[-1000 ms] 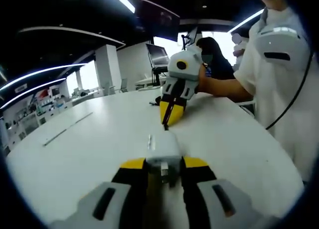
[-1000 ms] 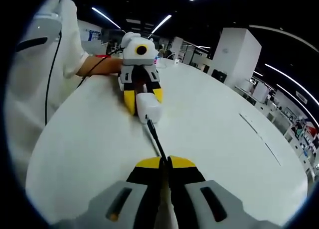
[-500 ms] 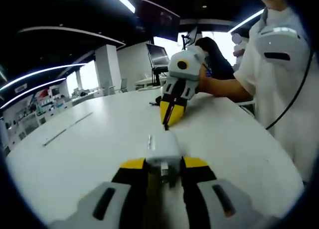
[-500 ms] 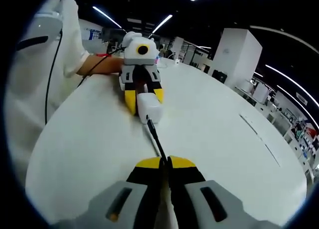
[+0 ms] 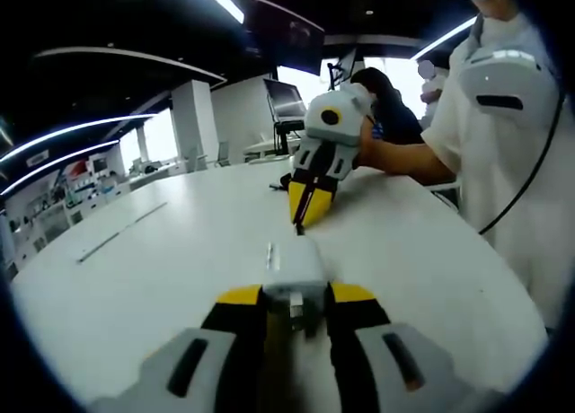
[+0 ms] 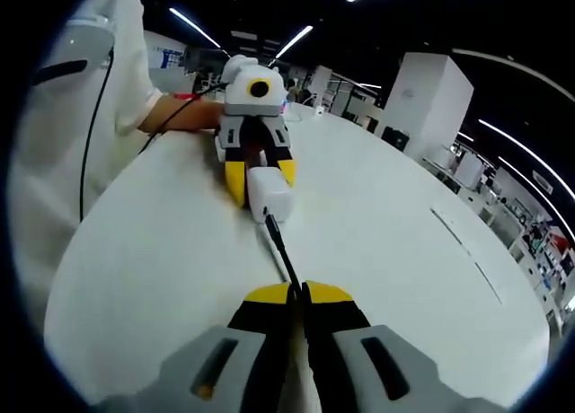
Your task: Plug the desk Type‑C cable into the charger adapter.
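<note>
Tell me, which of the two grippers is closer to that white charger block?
Left. The left gripper clamps the charger adapter between its jaws; the right gripper sits a cable-length back, pinching the black cable at its port.

White desk (image 5: pixel 180 242), white charger adapter (image 5: pixel 294 268), black cable (image 6: pixel 280 256). My hand-held grippers: yellow tips, black/grey bodies. Person's sleeve (image 5: pixel 503 99) white w/ black mark.

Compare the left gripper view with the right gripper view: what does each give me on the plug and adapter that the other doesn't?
Left gripper view: the left gripper shut on the adapter, seen from behind, with the right gripper at its far end.

Right gripper view: the black cable running from the shut right gripper to the adapter's near face; whether the plug is fully seated is hard to tell.

Both: the white table, both grippers and the adapter between them.
</note>
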{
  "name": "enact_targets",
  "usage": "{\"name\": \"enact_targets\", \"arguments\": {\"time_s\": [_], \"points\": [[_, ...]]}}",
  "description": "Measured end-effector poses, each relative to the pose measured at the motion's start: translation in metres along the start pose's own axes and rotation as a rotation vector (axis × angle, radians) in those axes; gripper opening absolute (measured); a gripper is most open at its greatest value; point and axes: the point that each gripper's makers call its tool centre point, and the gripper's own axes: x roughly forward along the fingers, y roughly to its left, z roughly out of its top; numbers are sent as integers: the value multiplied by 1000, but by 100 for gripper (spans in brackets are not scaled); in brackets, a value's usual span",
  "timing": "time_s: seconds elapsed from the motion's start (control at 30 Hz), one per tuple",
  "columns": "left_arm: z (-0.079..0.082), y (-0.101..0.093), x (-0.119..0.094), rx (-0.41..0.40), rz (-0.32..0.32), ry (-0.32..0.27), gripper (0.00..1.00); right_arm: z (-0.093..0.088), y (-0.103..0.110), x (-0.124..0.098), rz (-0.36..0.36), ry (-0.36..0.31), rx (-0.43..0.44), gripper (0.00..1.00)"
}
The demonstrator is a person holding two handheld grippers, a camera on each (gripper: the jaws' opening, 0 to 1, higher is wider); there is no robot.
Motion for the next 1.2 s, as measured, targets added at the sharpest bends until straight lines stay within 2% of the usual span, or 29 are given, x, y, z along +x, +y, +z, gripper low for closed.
{"name": "enact_targets", "arguments": {"time_s": [1.2], "points": [[1,-1,0,-3,-1,-2,26,3,1,-1,-8,-2,-37,3]]}}
